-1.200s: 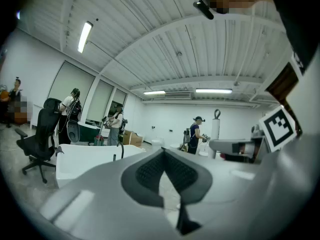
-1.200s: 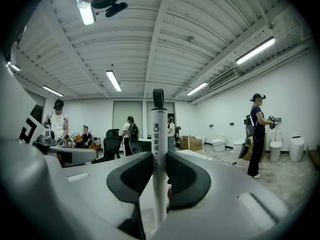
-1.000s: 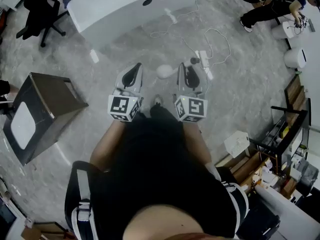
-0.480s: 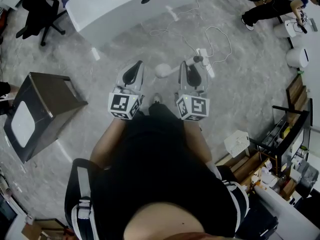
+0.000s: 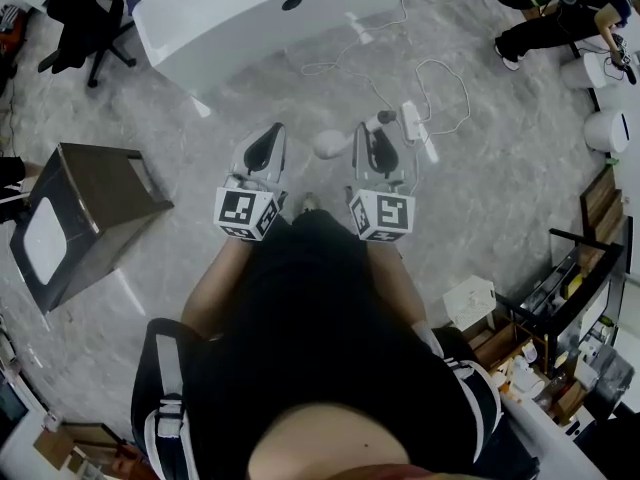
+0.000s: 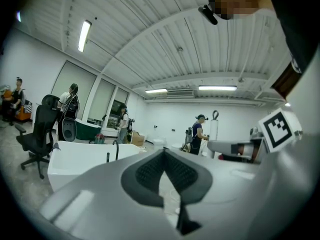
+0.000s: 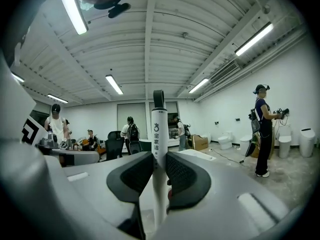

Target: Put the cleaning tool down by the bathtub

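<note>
Cleaning tool [image 7: 158, 134] stands upright in the right gripper [image 7: 159, 159], pads clamped on its white handle, held above the floor well short of the white bathtub [image 5: 230, 23]. A power strip [image 5: 417, 130] and loose cable [image 5: 445, 78] lie on the floor just ahead. The left gripper [image 6: 164, 159] is closed and empty.

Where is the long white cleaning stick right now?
In the right gripper view, the white plastic cleaning tool stands upright, clamped in the right gripper. In the head view, the white bathtub stands farther ahead.
</note>
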`<state>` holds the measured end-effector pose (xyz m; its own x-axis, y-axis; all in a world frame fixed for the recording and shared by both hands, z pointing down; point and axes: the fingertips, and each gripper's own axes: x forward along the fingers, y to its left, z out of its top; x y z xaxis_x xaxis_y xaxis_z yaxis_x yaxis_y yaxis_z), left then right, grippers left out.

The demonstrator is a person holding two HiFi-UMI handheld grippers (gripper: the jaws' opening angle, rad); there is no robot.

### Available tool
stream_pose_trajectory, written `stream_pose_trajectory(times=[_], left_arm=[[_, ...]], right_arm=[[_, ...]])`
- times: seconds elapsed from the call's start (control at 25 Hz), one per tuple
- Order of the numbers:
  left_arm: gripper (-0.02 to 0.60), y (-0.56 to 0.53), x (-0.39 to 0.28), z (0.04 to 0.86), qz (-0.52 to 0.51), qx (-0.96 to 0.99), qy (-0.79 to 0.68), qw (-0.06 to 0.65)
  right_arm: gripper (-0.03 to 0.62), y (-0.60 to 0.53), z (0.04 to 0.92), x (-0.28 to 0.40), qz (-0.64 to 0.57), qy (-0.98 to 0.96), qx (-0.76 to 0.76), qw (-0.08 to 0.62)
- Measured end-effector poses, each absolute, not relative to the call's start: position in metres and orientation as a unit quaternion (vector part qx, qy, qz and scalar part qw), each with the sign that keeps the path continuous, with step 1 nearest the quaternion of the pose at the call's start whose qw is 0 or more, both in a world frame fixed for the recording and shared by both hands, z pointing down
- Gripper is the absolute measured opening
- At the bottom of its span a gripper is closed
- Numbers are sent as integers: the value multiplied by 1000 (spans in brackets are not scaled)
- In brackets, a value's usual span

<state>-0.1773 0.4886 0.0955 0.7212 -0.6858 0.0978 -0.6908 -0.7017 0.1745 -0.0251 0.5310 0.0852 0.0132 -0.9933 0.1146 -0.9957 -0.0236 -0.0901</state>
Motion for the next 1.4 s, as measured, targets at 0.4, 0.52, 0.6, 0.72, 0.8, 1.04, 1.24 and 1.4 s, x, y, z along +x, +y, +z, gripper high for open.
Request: stream_pose_trajectory(times=[0.4, 0.52, 0.6, 0.72, 0.8, 1.04, 1.24, 1.4], left_arm=[[8, 443, -159, 99, 16, 908, -408, 98], [9, 415, -157, 105, 16, 905, -413, 99], [8, 394, -151, 110, 16, 905, -413, 102], [9, 361, -143, 116, 18, 907, -408, 102], [8, 335, -140, 117, 15, 908, -406, 104], [9, 257, -130, 129, 15, 915, -387, 115], [8, 197, -114, 125, 6, 922, -373, 105], [9, 162, -101, 126, 2, 924, -370, 99]], right_arm=[[86, 476, 91, 4, 68, -716, 694, 16], [86, 450, 95, 8, 67, -715, 696, 17], [86, 429, 99, 14, 66, -714, 697, 18], [86, 399, 103, 23, 66, -709, 702, 24], [86, 374, 105, 28, 67, -703, 707, 30], [86, 302, 114, 37, 62, -690, 720, 44], [86, 251, 116, 51, 61, -679, 730, 46], [86, 217, 124, 63, 59, -678, 731, 49]])
